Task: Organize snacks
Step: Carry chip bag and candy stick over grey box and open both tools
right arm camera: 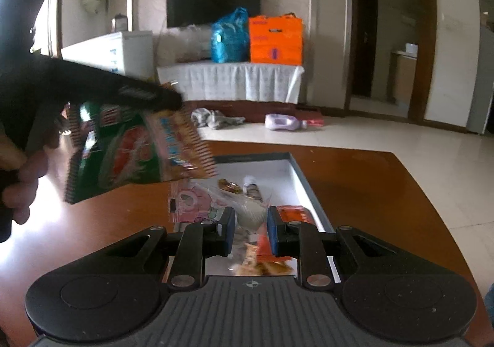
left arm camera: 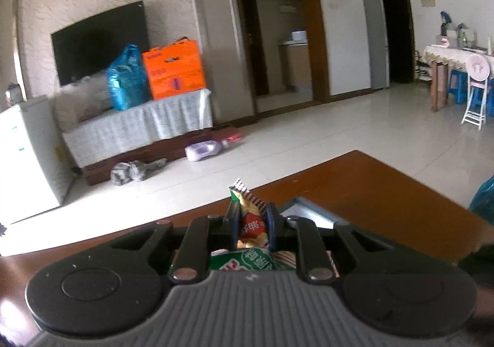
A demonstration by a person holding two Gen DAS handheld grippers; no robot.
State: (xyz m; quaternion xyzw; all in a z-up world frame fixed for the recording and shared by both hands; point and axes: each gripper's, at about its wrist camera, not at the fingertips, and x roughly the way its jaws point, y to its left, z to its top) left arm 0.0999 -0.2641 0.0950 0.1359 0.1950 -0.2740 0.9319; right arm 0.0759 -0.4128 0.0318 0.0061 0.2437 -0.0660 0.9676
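My left gripper [left arm camera: 253,228] is shut on a green chip bag [left arm camera: 250,217], whose crimped top sticks up between the blue pads. In the right wrist view that gripper [right arm camera: 173,98] carries the green bag [right arm camera: 123,155] in the air, left of and above a grey-rimmed tray [right arm camera: 304,175] on the brown table [right arm camera: 370,192]. My right gripper [right arm camera: 249,223] hovers over the tray's near end, its pads closed on a clear snack packet [right arm camera: 251,216] that hangs down toward the camera. In the tray lie a pink packet [right arm camera: 197,202], an orange packet [right arm camera: 293,212] and small wrapped sweets [right arm camera: 230,186].
A person's hand [right arm camera: 18,168] holds the left gripper's handle. Past the table's far edge [right arm camera: 278,146] is tiled floor with a purple bottle [right arm camera: 284,122] and a grey cloth [right arm camera: 216,118]. A TV stand carries a blue bag [right arm camera: 230,38] and an orange box [right arm camera: 274,41].
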